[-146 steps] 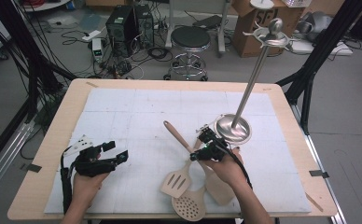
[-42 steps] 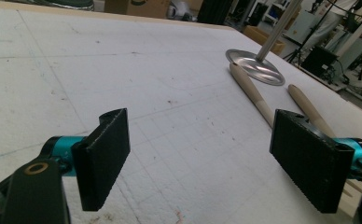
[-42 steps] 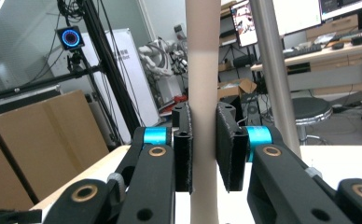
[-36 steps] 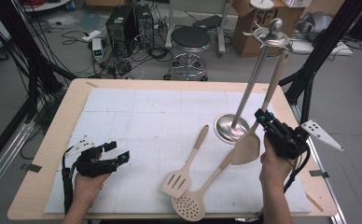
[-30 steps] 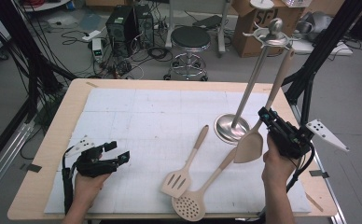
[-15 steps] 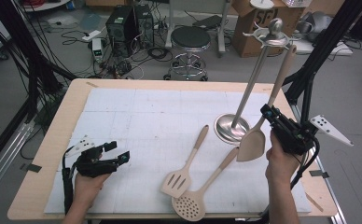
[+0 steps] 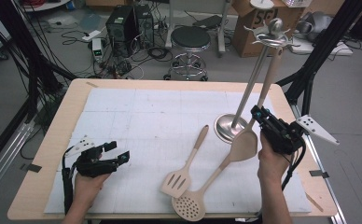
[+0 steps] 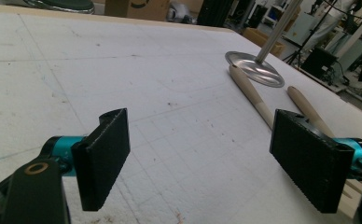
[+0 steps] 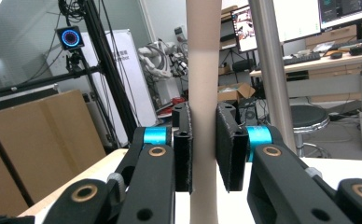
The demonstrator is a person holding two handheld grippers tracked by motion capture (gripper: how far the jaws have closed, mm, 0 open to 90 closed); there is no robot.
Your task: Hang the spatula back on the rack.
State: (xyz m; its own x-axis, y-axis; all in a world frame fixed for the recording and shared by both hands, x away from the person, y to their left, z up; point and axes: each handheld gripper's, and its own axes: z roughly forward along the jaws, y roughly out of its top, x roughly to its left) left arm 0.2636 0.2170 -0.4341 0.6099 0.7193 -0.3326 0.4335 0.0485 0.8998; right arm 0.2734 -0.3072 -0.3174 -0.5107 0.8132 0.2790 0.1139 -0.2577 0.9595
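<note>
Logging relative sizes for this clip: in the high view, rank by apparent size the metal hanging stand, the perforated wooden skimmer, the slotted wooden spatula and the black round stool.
1. Tall metal hanging stand, clearly largest.
2. Beige perforated wooden skimmer.
3. Beige slotted wooden spatula, close to the skimmer.
4. Black round stool, which stands farther from the camera, so its rank is unsure.

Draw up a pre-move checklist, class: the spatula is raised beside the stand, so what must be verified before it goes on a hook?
1. Right hand-held gripper clamps the solid spatula's handle: ok.
2. Spatula upright, blade down, handle tip near the hook ring: ok.
3. Hanging hole lined up with a hook: cannot tell.
4. Stand base flat on the mat: ok.
5. Slotted spatula and skimmer lie apart from the base: ok.
6. Left hand-held gripper open, resting away: ok.
</note>
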